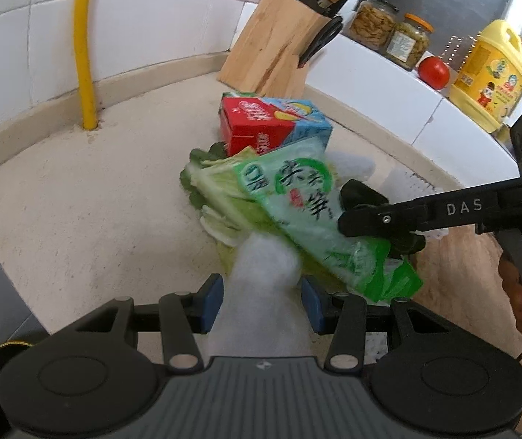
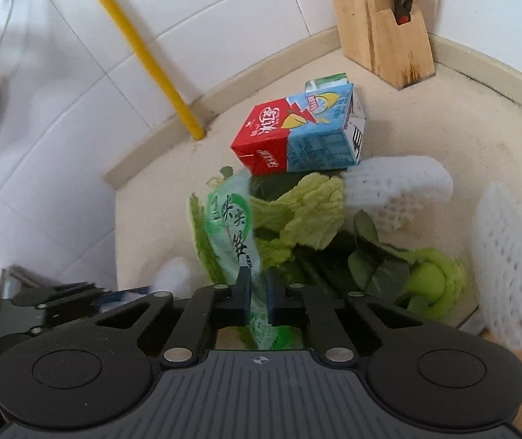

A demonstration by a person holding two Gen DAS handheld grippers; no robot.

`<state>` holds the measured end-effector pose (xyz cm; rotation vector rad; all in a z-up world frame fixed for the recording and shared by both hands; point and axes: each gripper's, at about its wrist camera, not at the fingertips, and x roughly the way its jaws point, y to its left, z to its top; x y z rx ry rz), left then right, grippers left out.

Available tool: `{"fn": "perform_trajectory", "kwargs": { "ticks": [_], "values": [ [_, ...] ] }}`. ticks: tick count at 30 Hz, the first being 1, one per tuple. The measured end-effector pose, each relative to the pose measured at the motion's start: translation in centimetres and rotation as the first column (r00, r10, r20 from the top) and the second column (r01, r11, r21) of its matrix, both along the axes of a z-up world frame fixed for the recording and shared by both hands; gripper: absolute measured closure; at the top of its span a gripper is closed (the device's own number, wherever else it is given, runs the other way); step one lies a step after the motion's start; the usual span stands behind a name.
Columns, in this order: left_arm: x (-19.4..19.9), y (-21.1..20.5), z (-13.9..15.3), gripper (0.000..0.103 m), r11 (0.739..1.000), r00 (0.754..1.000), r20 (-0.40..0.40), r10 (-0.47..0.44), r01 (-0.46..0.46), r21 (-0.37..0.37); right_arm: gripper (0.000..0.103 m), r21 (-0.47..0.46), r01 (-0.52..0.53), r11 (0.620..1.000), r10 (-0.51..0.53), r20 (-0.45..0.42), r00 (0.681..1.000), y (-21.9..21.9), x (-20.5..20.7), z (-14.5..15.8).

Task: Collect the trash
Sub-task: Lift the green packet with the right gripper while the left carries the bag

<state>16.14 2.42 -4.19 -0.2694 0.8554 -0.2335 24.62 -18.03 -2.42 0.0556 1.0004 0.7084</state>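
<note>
My left gripper [image 1: 261, 301] is shut on a white foam fruit net [image 1: 261, 292] that runs back between its blue pads. My right gripper [image 2: 259, 289] is shut on a green snack wrapper [image 2: 233, 234] and holds it above the pile; it also shows in the left wrist view [image 1: 378, 219], clamped on the wrapper [image 1: 308, 201]. Under them lie cabbage leaves [image 2: 305, 212] [image 1: 220, 197]. A red and blue drink carton [image 2: 297, 135] [image 1: 272, 124] lies behind the leaves.
A knife block [image 1: 279, 40] [image 2: 378, 18] stands at the back by the tiled wall. A yellow pipe [image 1: 83, 44] meets the counter. Jars [image 1: 389, 33], a tomato [image 1: 433, 71] and a yellow bottle [image 1: 491, 73] sit on a raised ledge. More foam nets [image 2: 506, 263] lie on the right.
</note>
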Motion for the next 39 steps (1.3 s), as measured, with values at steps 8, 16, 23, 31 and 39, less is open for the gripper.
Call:
{"fn": "perform_trajectory", "kwargs": {
  "ticks": [8,16,23,31,39],
  "values": [
    [0.1,0.4,-1.3,0.062,1.000,0.999,-0.039,0.003,-0.003,0.014,0.060,0.037,-0.061,0.997,0.062,-0.031,0.998,2.1,0.5,-0.9],
    [-2.2,1.3,-0.9,0.053,0.997,0.996,-0.074,-0.043,0.047,0.056,0.031,-0.106,-0.122,0.987,0.131,0.078,0.988,3.7,-1.7,0.3],
    [-2.4,1.2,-2.4,0.050,0.996,0.986,-0.153,-0.066,0.073,0.044,0.031,-0.124,-0.160,0.979,0.161,-0.004,0.987,3.8,-3.6,-1.0],
    [-2.0,-0.1,-1.9,0.074,0.990,0.990,-0.126,-0.055,0.071,0.120,0.097,-0.163,-0.212,0.963,0.205,-0.059,0.977,5.6,-4.2,-2.3],
    [-2.2,1.3,-0.1,0.077,0.999,0.998,-0.056,-0.032,0.034,0.030,0.102,0.007,-0.125,0.992,0.125,-0.038,0.991,2.7,-4.9,0.8]
  ]
}}
